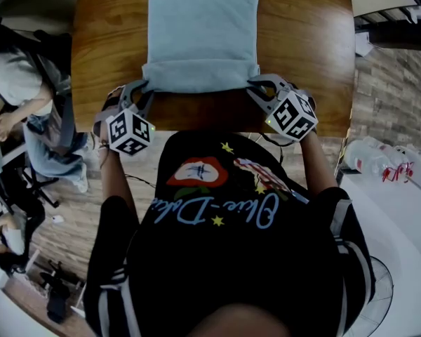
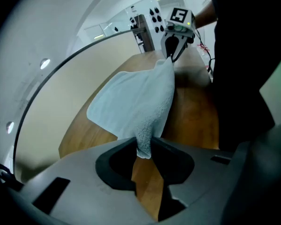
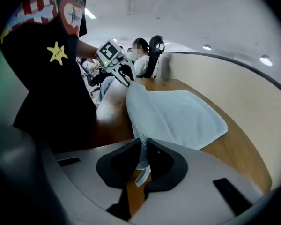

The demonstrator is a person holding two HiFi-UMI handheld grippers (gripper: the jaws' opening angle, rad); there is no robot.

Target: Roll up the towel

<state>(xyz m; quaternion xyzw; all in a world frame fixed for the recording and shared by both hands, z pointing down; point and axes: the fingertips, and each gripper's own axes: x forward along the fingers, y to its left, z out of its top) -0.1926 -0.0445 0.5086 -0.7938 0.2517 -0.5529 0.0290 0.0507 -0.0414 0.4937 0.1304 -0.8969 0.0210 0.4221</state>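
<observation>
In the head view, a pale blue towel (image 1: 202,34) is lying flat on the wooden tabletop (image 1: 102,41), its near edge doubled over into a thick fold. The left tool (image 1: 144,90) is gripping that fold's left end and the right tool (image 1: 257,86) its right end.

In the left gripper view, the left tool (image 2: 147,150) is pinching a towel (image 2: 136,100) corner between narrow jaws, the cloth stretching across to the right tool (image 2: 170,56).

In the right gripper view, the right tool (image 3: 143,156) is clamping the towel (image 3: 178,111) edge with jaws nearly together, the fold running to the left tool (image 3: 127,77). A seated person (image 3: 141,62) is showing beyond the tabletop (image 3: 236,151).
</observation>
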